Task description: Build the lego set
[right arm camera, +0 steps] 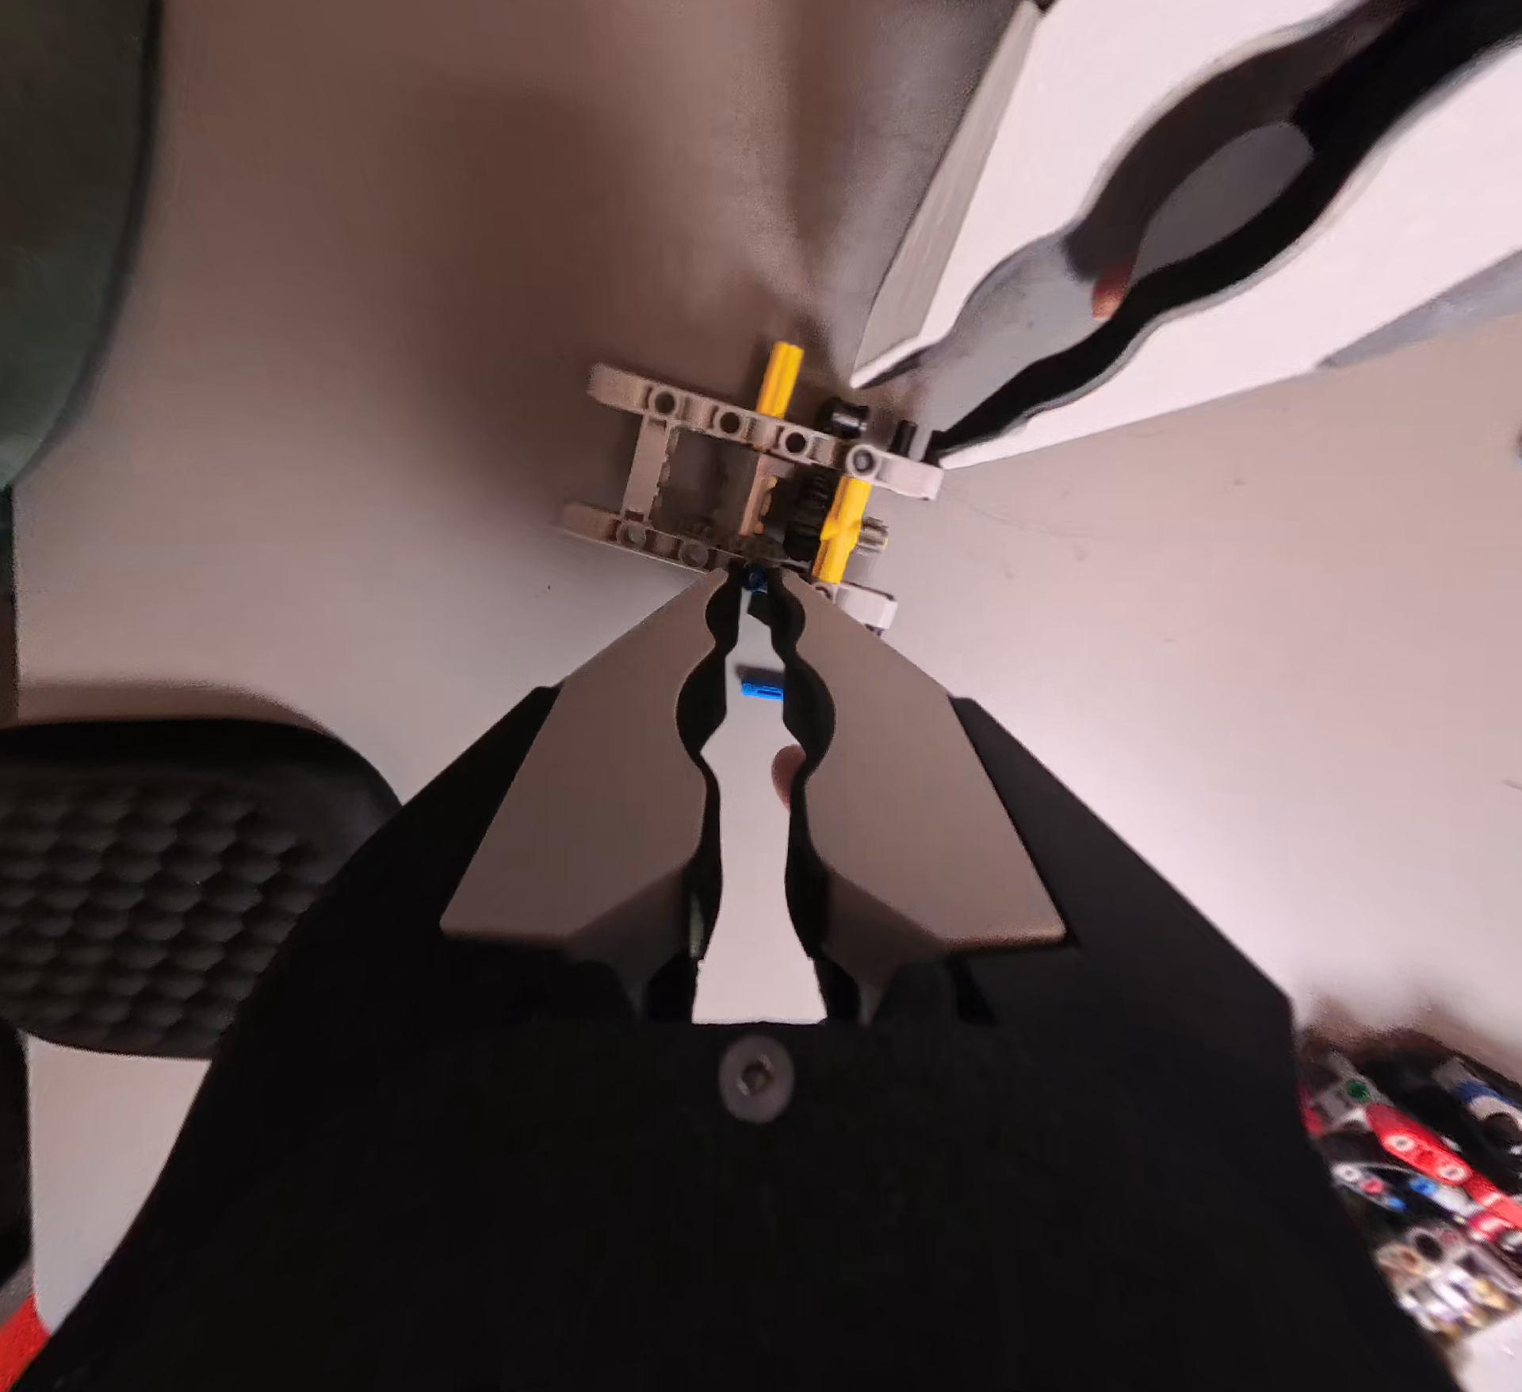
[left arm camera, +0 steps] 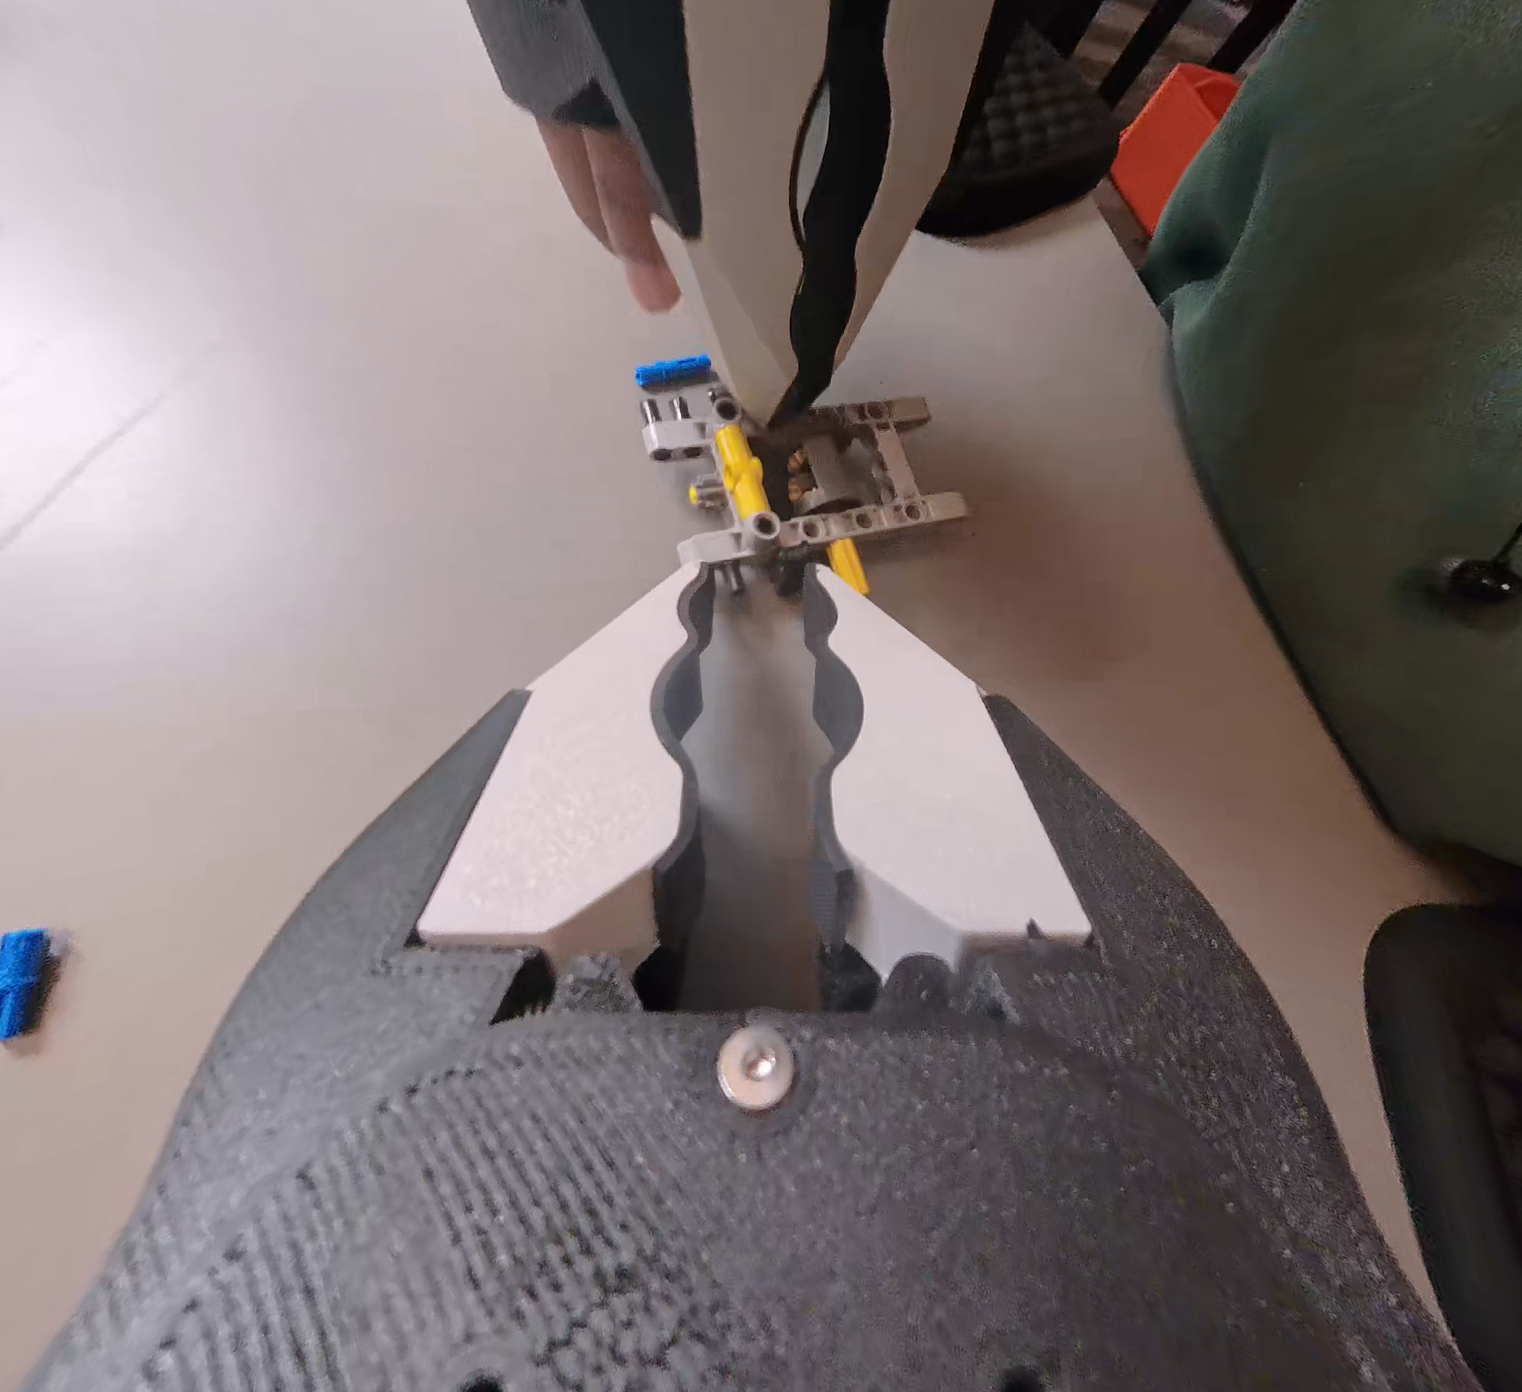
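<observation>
On the pale bench (left arm camera: 288,446) sits the grey Technic frame (left arm camera: 856,463) with its yellow axle (left arm camera: 741,475), pinched from opposite ends: the left gripper (left arm camera: 762,570) has its fingers nearly together on the near beam, the right gripper (right arm camera: 753,578) has its fingers closed on a small blue pin (right arm camera: 754,580) at the far beam. Uneven pushing could twist the frame, pop the pin loose or skid the assembly toward the loose blue piece (left arm camera: 671,370).

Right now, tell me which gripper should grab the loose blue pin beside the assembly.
Right. The blue pin lies close under the right gripper; the left gripper sits across the assembly from it.
</observation>
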`<state>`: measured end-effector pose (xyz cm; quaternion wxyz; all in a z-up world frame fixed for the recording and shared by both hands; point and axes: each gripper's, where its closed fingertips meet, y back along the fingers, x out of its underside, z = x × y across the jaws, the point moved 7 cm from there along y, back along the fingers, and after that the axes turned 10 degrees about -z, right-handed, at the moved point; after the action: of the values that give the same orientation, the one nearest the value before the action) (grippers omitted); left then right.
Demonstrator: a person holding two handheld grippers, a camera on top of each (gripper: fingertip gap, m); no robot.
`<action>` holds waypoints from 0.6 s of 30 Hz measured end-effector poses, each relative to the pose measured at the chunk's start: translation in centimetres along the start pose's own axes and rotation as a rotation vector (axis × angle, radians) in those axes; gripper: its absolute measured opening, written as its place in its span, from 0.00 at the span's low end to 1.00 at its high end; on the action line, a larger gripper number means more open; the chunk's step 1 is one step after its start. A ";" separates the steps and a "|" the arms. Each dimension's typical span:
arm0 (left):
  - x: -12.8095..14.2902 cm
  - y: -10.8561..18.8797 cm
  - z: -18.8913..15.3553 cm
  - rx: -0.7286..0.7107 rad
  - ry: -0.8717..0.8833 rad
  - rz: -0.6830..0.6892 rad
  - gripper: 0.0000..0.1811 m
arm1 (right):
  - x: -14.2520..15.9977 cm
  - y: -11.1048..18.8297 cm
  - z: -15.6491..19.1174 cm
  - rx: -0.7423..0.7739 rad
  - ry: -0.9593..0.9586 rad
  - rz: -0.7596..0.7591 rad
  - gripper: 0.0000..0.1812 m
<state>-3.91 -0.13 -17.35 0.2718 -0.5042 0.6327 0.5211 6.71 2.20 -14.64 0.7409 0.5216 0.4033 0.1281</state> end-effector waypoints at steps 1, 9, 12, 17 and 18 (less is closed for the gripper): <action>0.0 0.2 -0.2 -0.002 -0.005 -0.002 0.11 | -0.1 0.4 0.0 0.009 -0.016 -0.029 0.05; 0.8 0.1 -2.5 -0.121 -0.033 0.048 0.13 | 1.0 2.4 0.9 0.129 -0.099 -0.179 0.07; 1.1 -0.8 -3.1 -0.144 -0.014 0.056 0.14 | 1.7 1.7 0.8 0.171 -0.141 -0.233 0.07; 0.9 -1.8 -3.2 -0.166 0.000 0.064 0.11 | 1.9 0.9 0.5 0.179 -0.175 -0.276 0.06; 0.8 -1.9 -3.2 -0.165 0.001 0.064 0.11 | 1.8 0.8 0.4 0.182 -0.175 -0.275 0.04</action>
<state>-1.83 -3.31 -17.84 0.2124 -0.5048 0.6034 0.5796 8.36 3.38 -14.70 0.7334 0.5357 0.4146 -0.0571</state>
